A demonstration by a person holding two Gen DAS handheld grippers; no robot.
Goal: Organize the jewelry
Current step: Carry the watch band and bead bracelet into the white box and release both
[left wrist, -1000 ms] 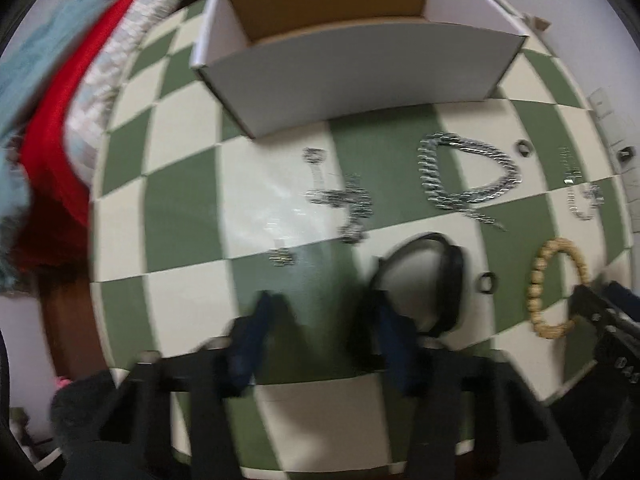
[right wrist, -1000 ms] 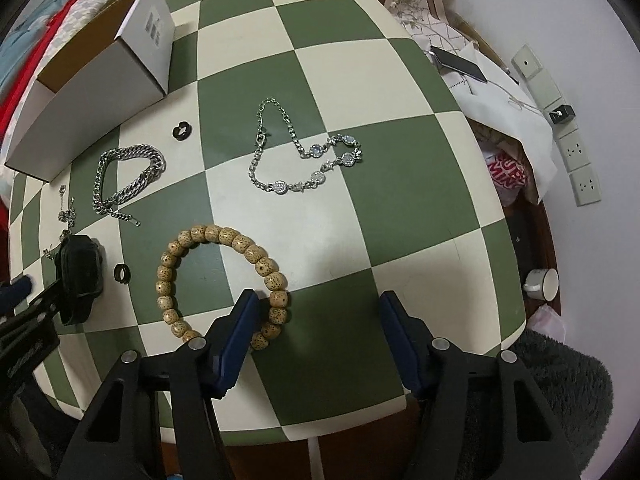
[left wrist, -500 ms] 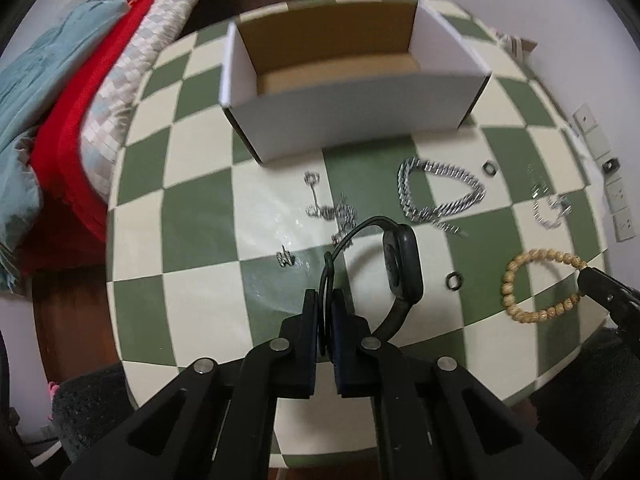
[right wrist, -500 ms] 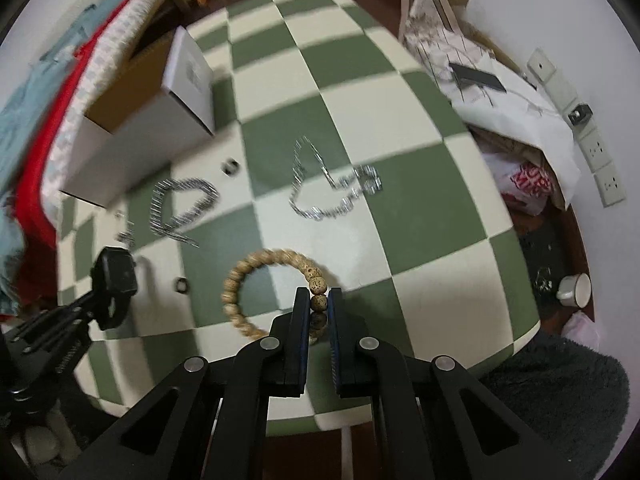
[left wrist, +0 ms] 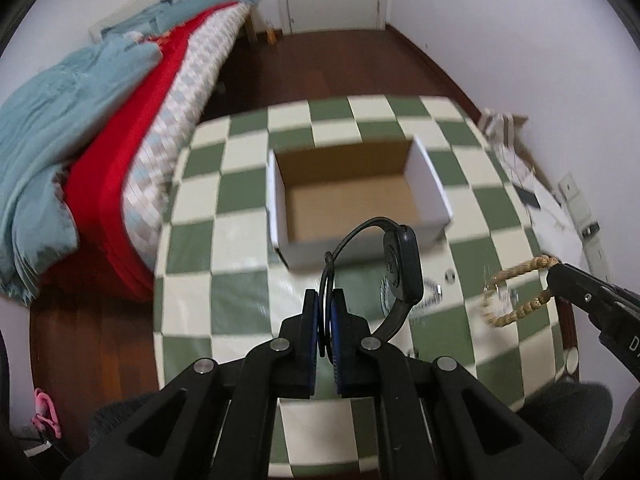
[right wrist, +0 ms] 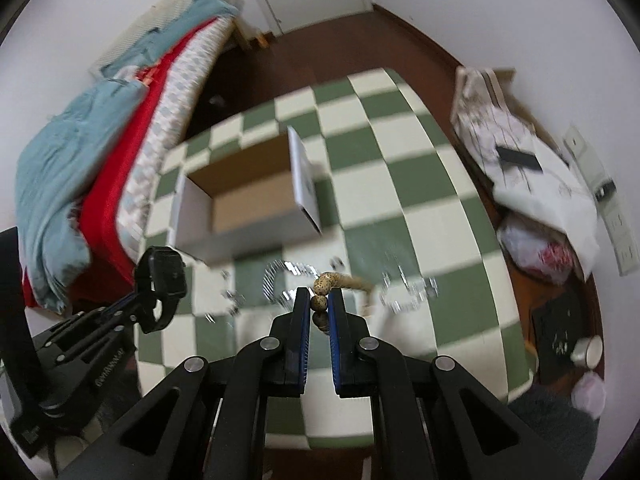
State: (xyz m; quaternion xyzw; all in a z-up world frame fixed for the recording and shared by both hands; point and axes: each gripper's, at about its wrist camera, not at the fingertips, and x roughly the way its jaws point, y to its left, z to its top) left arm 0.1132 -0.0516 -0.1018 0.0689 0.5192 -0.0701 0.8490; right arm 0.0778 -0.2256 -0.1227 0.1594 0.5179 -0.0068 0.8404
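Two grippers hang above the checked tabletop (left wrist: pixel 240 304), each carrying one piece. Left gripper (left wrist: pixel 325 300): jaws clamped on the strap of a black watch (left wrist: pixel 402 264), raised over the near edge. Right gripper (right wrist: pixel 319 300): jaws pinched on a beaded bracelet (right wrist: pixel 325 280), lifted clear of the cloth. Beyond, blurred silver chains (right wrist: pixel 288 276) lie mid-table. Farthest, an open white box (left wrist: pixel 360 196) sits toward the far edge.
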